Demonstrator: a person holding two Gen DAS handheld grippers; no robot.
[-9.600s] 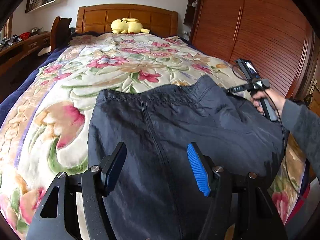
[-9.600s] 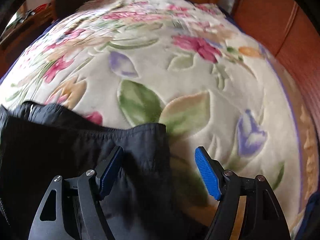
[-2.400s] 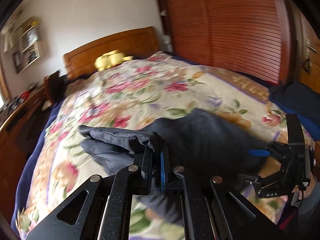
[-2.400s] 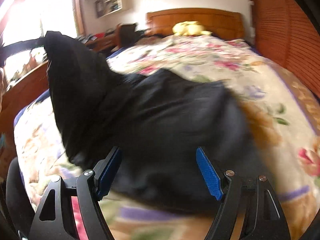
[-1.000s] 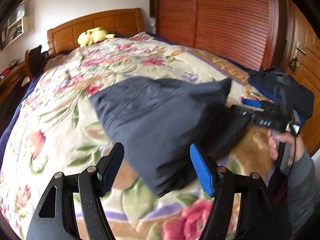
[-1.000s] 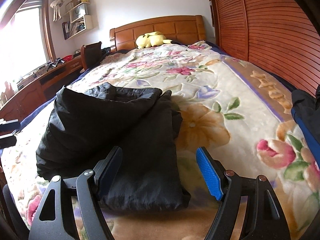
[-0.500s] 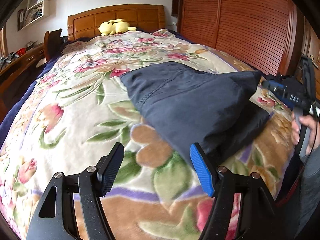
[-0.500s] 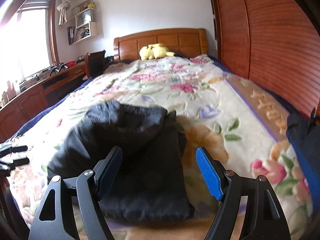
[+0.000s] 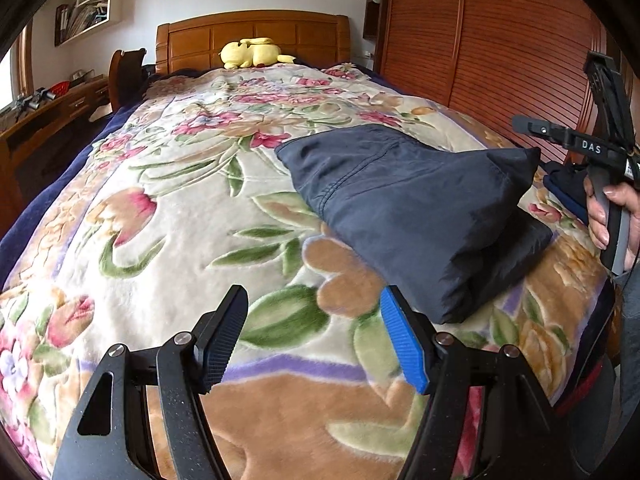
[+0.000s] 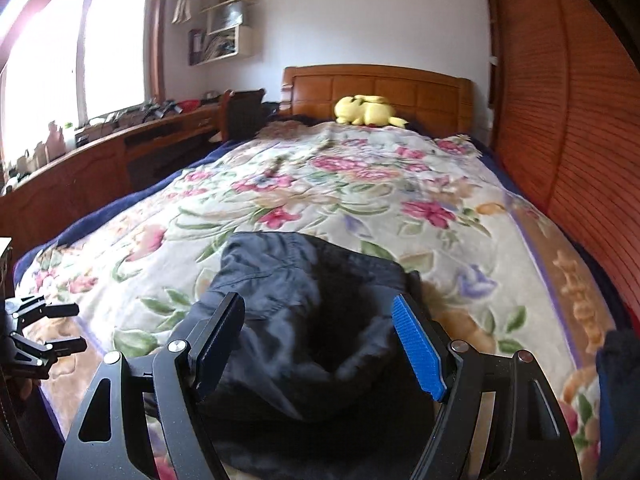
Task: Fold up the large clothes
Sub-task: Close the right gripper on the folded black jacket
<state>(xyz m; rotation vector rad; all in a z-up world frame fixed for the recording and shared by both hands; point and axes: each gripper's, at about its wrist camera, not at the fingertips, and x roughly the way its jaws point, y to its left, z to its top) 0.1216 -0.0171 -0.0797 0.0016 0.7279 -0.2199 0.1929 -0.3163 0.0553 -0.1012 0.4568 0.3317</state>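
A dark navy garment (image 9: 416, 200) lies folded into a thick bundle on the floral blanket (image 9: 192, 216) near the foot of the bed. My left gripper (image 9: 312, 338) is open and empty, hovering over bare blanket to the left of the bundle. In the right wrist view the same garment (image 10: 304, 320) sits just ahead of my right gripper (image 10: 320, 344), which is open above it with nothing pinched. The right tool (image 9: 600, 152) and the hand holding it show at the right edge of the left wrist view; the left gripper (image 10: 44, 328) shows at the far left of the right wrist view.
A yellow plush toy (image 9: 252, 53) rests by the wooden headboard (image 9: 248, 36). A slatted wooden wardrobe (image 9: 480, 48) runs along the right side. A desk with clutter (image 10: 100, 140) stands on the left under a window. More dark blue clothing (image 10: 616, 384) sits at the bed's right corner.
Both grippers have drawn back from the folded garment. The left one slid to the left over bare blanket; the right one rose, so its view now looks further up the bed.
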